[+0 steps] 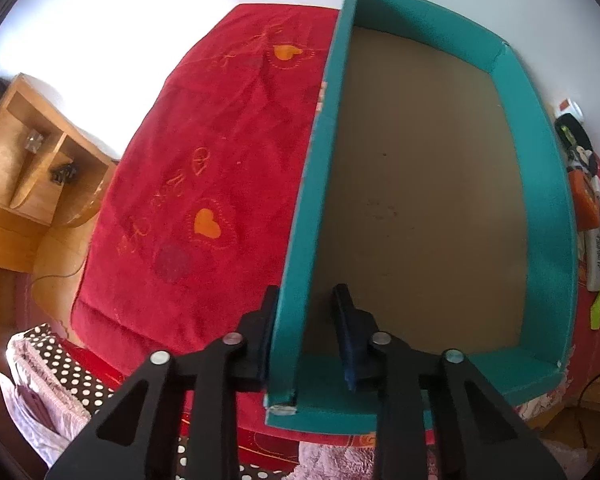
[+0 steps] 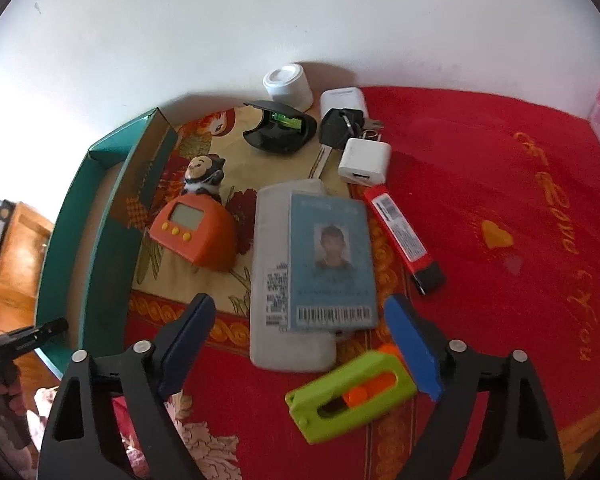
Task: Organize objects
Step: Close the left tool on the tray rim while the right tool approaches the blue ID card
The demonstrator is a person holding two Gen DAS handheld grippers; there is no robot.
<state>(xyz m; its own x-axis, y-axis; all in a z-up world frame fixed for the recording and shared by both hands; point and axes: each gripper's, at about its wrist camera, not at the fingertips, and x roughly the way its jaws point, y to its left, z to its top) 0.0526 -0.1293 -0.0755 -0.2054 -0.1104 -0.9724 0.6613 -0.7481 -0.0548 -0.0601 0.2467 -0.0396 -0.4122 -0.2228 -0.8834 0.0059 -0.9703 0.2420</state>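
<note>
An empty teal box (image 1: 548, 184) with a brown floor lies on the red blanket (image 1: 204, 152). My left gripper (image 1: 304, 304) straddles its left wall near the front corner, one pad outside and one inside, shut on that wall. In the right wrist view the box (image 2: 100, 216) lies left of a cluster of small items. My right gripper (image 2: 300, 300) hovers open over an ID card (image 2: 332, 264) resting on a white case (image 2: 272, 280). A green utility knife (image 2: 352, 396) lies between its fingers, untouched.
Orange timer (image 2: 194, 236), a small figurine (image 2: 202, 176), black case (image 2: 280, 128), white cylinder (image 2: 288, 86), car key (image 2: 340, 124), white charger (image 2: 364, 160) and red knife (image 2: 404, 236) lie near the wall. A wooden nightstand (image 1: 32, 160) stands left of the bed.
</note>
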